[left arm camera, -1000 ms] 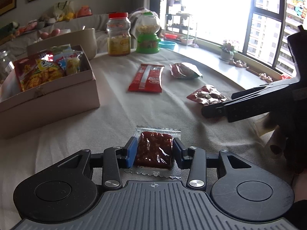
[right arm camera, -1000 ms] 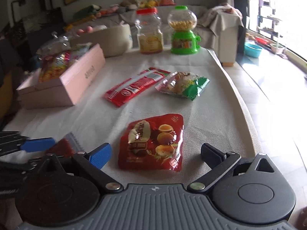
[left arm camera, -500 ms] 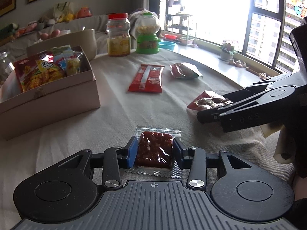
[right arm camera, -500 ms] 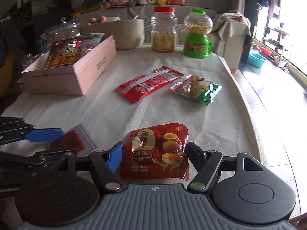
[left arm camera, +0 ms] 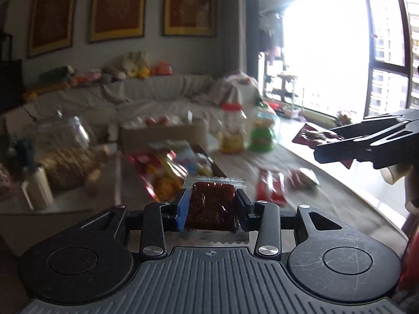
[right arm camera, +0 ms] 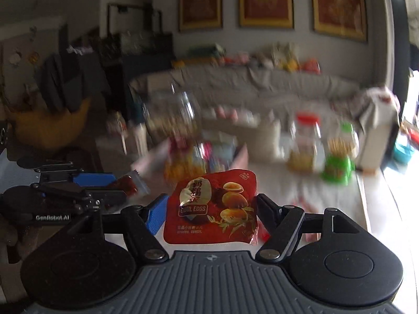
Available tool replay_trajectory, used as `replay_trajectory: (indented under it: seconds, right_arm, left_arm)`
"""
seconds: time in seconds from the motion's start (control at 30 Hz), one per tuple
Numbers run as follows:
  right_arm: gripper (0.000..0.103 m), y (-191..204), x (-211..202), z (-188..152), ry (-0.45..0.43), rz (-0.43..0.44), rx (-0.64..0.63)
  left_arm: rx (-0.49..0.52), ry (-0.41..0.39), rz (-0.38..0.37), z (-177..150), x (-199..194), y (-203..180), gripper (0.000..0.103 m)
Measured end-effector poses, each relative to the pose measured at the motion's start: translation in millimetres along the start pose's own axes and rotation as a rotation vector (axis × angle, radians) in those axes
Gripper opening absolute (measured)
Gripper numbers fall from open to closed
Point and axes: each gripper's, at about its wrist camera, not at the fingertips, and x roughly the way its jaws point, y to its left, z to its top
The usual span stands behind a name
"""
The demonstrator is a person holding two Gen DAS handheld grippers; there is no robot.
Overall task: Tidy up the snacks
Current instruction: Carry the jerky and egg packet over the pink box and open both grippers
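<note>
Framed pictures and a covered sofa now fill the background: both packets have left the table [left arm camera: 327, 183]. Left tongs [left arm camera: 210, 206] clamp the dark-red snack packet [left arm camera: 210, 209] at lower centre; right tongs [right arm camera: 209, 206], just closed, grip the quail eggs pouch [right arm camera: 212, 206]. Likely heading for the blurred snack box [left arm camera: 170, 167].

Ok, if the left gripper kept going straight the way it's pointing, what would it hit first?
Probably the open snack box: it lies just beyond the dark red packet in the left gripper. Blur leaves depth unclear.
</note>
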Motion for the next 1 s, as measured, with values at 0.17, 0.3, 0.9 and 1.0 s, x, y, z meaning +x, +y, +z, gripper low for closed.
replay_trajectory:
  seconds: [0.17,0.3,0.9,1.0]
  right_arm:
    - [0.073,9.0,33.2,93.1,-0.097,0.019,0.018]
    - [0.073,3.8,84.2,130.8,-0.072,-0.034,0.057]
    - [0.073,-6.2,272.6,52.3,0.369,0.124,0.255]
    - [0.074,-11.7,274.0,54.2,0.372,0.183,0.314]
  left_arm:
    - [-0.055,-0.093,0.061,72.4,24.8,51.5,0.043]
    - [-0.156,-0.021,0.048,88.1,92.8,81.6,0.043]
    - [-0.568,0.043,-0.069,6.7,151.8,168.4,0.042]
    - [-0.571,0.006,-0.08,6.2,138.4,163.5,0.042]
